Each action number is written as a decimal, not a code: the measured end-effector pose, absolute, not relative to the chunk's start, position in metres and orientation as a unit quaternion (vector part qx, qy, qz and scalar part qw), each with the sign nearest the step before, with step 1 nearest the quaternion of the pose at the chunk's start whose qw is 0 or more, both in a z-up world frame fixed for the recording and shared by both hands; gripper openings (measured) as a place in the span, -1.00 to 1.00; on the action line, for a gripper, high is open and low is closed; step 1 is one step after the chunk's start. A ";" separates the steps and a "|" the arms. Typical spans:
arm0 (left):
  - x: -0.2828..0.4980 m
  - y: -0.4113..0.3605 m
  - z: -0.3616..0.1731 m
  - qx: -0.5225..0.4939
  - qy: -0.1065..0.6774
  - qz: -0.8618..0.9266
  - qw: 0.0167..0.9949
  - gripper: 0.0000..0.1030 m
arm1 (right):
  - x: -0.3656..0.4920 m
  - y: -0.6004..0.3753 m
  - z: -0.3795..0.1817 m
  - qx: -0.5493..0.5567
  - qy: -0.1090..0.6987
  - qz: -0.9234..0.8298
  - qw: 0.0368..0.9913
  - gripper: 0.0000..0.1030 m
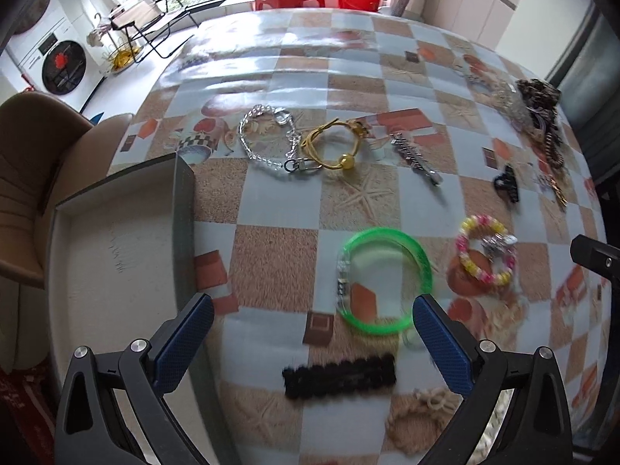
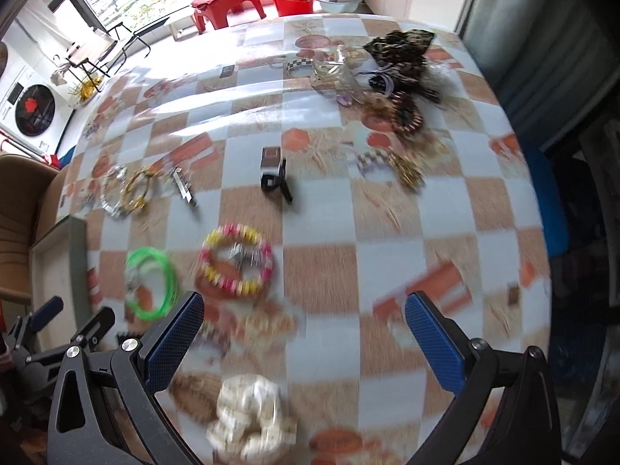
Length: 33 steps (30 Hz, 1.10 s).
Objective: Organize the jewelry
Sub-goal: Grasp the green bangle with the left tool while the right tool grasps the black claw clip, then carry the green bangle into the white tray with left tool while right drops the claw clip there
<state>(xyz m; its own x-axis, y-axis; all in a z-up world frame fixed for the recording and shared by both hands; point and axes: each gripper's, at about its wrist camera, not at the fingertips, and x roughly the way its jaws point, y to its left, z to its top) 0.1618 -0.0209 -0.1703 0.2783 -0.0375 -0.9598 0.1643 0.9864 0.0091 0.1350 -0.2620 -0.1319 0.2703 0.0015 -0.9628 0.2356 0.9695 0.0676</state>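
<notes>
My left gripper [image 1: 313, 321] is open above the checked tablecloth, with a black fuzzy hair clip [image 1: 340, 376] just below the gap between its pads. A green bangle [image 1: 383, 279] lies beside its right finger [image 1: 441, 343], and a pink and yellow bead bracelet [image 1: 486, 255] is further right. An open grey box [image 1: 116, 255] with a white inside sits at the left. My right gripper [image 2: 304, 323] is open too, hovering over the table with nothing between its fingers. The green bangle [image 2: 152, 283] and bead bracelet [image 2: 235, 259] lie ahead of it to the left.
A silver chain [image 1: 263, 137], a gold bracelet [image 1: 333, 143], a silver hair clip [image 1: 414, 155] and a black claw clip [image 1: 505, 183] lie mid-table. A leopard scrunchie pile [image 2: 399, 58] is at the far right. A white bead bracelet [image 2: 250, 418] lies near. A brown chair [image 1: 27, 162] stands left.
</notes>
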 end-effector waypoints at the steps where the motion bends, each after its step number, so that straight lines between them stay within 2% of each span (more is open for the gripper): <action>1: 0.166 -0.021 -0.177 0.049 0.602 -0.059 0.795 0.78 | 0.142 -0.263 -0.138 0.096 0.600 -0.072 0.791 0.92; 5: 0.177 -0.022 -0.201 0.041 0.618 -0.053 0.784 0.77 | 0.169 -0.264 -0.157 0.089 0.602 -0.061 0.791 0.77; 6: 0.178 -0.023 -0.204 0.041 0.618 -0.055 0.783 0.74 | 0.176 -0.264 -0.161 0.091 0.601 -0.057 0.792 0.72; 7: 0.179 -0.025 -0.206 0.042 0.618 -0.058 0.783 0.60 | 0.181 -0.264 -0.164 0.091 0.600 -0.054 0.793 0.69; 8: 0.180 -0.027 -0.209 0.044 0.619 -0.061 0.782 0.55 | 0.185 -0.264 -0.167 0.090 0.599 -0.051 0.794 0.63; 13: 0.182 -0.032 -0.216 0.049 0.619 -0.066 0.781 0.52 | 0.208 -0.260 -0.184 0.079 0.600 -0.041 0.795 0.34; 16: 0.184 -0.036 -0.215 0.048 0.617 -0.073 0.782 0.40 | 0.217 -0.256 -0.192 0.073 0.601 -0.034 0.795 0.16; 17: 0.185 -0.038 -0.215 0.049 0.616 -0.074 0.783 0.38 | 0.221 -0.255 -0.195 0.070 0.603 -0.034 0.794 0.03; 19: 0.184 -0.039 -0.214 0.050 0.615 -0.078 0.783 0.26 | 0.223 -0.250 -0.197 0.058 0.599 -0.037 0.798 -0.05; 22: 0.184 -0.042 -0.213 0.050 0.614 -0.081 0.784 0.14 | 0.225 -0.245 -0.198 0.046 0.598 -0.032 0.800 -0.33; 23: 0.184 -0.042 -0.212 0.050 0.613 -0.081 0.784 0.10 | 0.225 -0.243 -0.198 0.044 0.597 -0.030 0.800 -0.49; 27: 0.180 -0.043 -0.209 0.046 0.609 -0.082 0.787 -0.40 | 0.225 -0.241 -0.198 0.042 0.594 -0.026 0.803 -0.52; 28: 0.178 -0.043 -0.207 0.045 0.609 -0.082 0.788 -0.66 | 0.225 -0.241 -0.198 0.043 0.595 -0.025 0.803 -0.52; 29: 0.179 -0.042 -0.207 0.042 0.609 -0.084 0.787 -0.74 | 0.223 -0.242 -0.197 0.045 0.595 -0.024 0.802 -0.52; 33: 0.180 -0.038 -0.203 0.030 0.608 -0.088 0.789 -0.75 | 0.214 -0.247 -0.192 0.057 0.592 -0.018 0.804 -0.52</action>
<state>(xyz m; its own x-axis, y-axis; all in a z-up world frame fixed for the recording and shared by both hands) 0.1799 -0.0378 -0.2025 0.2453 -0.1024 -0.9640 0.1749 0.9828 -0.0599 0.2142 -0.2470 -0.1915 0.2984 0.0391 -0.9536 0.0960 0.9929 0.0708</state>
